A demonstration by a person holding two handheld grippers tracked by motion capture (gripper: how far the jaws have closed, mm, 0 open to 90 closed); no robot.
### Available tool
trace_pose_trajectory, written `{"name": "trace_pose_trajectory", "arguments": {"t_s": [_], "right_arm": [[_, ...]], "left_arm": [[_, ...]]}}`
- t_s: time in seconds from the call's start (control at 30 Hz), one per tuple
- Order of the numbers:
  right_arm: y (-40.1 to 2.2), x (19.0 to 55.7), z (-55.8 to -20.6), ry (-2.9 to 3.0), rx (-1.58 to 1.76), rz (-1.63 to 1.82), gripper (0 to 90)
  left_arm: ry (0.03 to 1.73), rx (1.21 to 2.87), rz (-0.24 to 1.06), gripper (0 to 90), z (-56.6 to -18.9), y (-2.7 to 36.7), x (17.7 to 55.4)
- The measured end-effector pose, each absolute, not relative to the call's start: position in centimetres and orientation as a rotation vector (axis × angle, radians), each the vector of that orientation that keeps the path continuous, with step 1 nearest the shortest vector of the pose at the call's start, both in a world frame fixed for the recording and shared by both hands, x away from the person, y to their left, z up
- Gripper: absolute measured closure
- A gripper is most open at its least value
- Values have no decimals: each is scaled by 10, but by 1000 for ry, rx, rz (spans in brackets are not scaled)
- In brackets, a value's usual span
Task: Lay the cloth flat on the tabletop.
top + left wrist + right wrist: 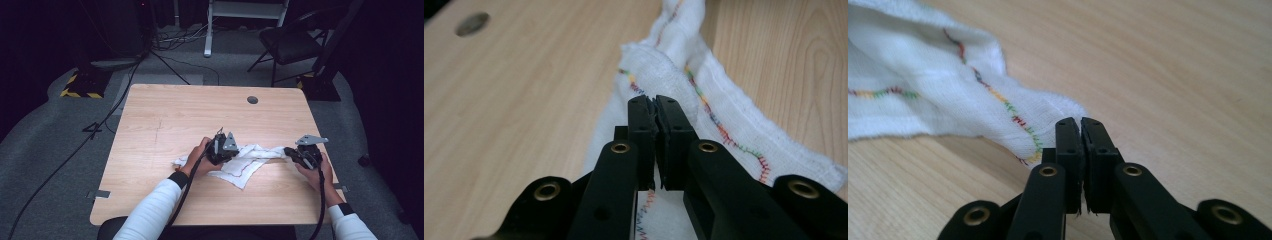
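Note:
A white cloth (247,161) with a multicoloured stitched hem lies crumpled on the wooden table (170,115), pulled out between my two grippers. My left gripper (234,153) is at the cloth's left part. In the left gripper view its jaws (655,102) are pressed together on a raised fold of the cloth (729,117). My right gripper (288,151) is at the cloth's right end. In the right gripper view its jaws (1080,122) are shut on the cloth's corner (1048,120), with the rest of the cloth (923,100) trailing left.
A round cable hole (252,100) sits near the table's far edge. Beyond the table stand a black folding chair (290,42) and a white stand (210,30). Cables run over the grey floor at the left (100,125).

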State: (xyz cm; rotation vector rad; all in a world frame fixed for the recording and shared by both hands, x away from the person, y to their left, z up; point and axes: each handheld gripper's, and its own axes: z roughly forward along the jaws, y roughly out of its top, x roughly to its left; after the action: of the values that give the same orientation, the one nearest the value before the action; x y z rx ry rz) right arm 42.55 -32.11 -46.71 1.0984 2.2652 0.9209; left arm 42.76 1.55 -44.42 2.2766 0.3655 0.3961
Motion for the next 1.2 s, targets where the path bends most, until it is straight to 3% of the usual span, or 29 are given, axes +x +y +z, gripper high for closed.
{"name": "trace_pose_trajectory", "arguments": {"t_s": [0.3,0.73,1.2], "right_arm": [[-322,405,-416,2144,1016,1068,874],[-325,374,-330,2020,848,1180,877],[-317,333,-302,2025,774,1254,879]], "left_arm": [[359,2112,480,870,-386,50,415],[310,2027,569,876,-319,83,386],[234,1997,593,877,-300,109,336]]}}
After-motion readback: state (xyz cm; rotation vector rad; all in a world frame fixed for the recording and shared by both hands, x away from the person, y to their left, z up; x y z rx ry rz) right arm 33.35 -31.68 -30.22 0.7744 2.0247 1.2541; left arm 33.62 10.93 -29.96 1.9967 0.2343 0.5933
